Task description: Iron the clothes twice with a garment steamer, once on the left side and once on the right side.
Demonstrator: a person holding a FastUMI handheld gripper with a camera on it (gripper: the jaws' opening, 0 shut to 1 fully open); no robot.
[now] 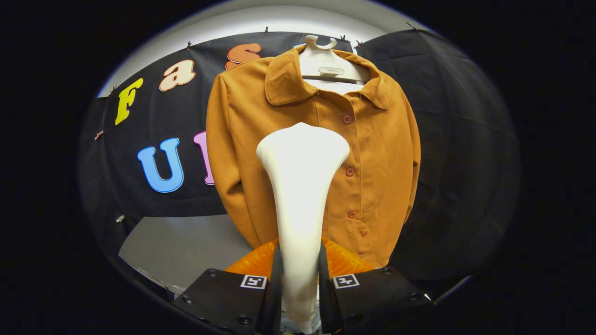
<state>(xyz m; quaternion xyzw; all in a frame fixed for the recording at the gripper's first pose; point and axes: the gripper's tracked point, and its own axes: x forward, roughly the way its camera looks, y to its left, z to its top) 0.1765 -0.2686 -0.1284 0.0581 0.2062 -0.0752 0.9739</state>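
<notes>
Gripper view: one garment steamer (301,186) is clamped between the two fingers (274,284) of the gripper (300,288), both of which are pressed against its narrow white handle. From the fingers the handle is seen rising toward twelve o'clock and widening into a single flat head, which is held in front of the chest of one orange-brown shirt (372,153). Whether the head is touching the cloth cannot be told.

The shirt is hung on one white hanger (326,60), whose hook is seen at twelve o'clock above the collar. Its front is buttoned; five buttons (347,119) can be counted in a line running down at about one o'clock from the steamer head. Two sleeves are seen hanging, one at nine o'clock and one at three o'clock of the head.

A translucent orange part (344,260) of the steamer is visible just behind the fingers, on both sides of the handle. A grey surface (186,251) is seen at eight o'clock, below the shirt's hem.
</notes>
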